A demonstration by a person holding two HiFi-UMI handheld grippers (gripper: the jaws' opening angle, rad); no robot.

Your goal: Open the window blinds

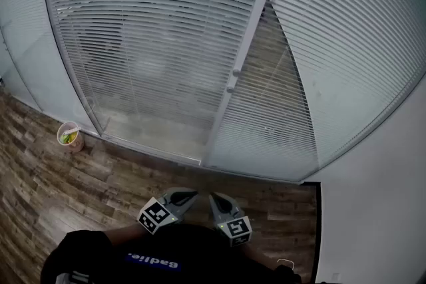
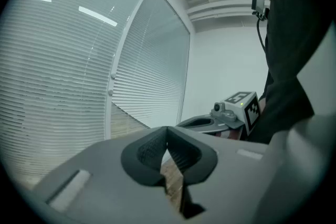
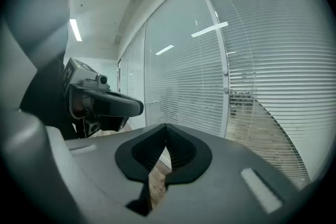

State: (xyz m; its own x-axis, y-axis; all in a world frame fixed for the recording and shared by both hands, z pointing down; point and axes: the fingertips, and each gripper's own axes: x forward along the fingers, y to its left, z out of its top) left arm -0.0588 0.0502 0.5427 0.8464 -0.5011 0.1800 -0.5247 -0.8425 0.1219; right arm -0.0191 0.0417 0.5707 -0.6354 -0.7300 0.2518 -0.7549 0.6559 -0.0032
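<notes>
White horizontal blinds (image 1: 153,43) hang lowered behind a glass wall, split by a white upright frame post (image 1: 247,43) with two small knobs (image 1: 231,82). Right of the post, the blind (image 1: 346,50) hangs askew and leaves a triangular gap (image 1: 276,70) onto wood floor beyond. My left gripper (image 1: 192,195) and right gripper (image 1: 214,199) sit side by side low in the head view, close to my body and well short of the glass. Both are shut with nothing between the jaws. The left gripper (image 2: 167,131) and right gripper (image 3: 166,129) point towards the blinds.
A paper cup (image 1: 69,136) with something yellow-green inside stands on the wood-plank floor (image 1: 80,189) at the left, against the glass base. A white wall (image 1: 373,223) closes the right side. A dark sleeve and torso fill the bottom of the head view.
</notes>
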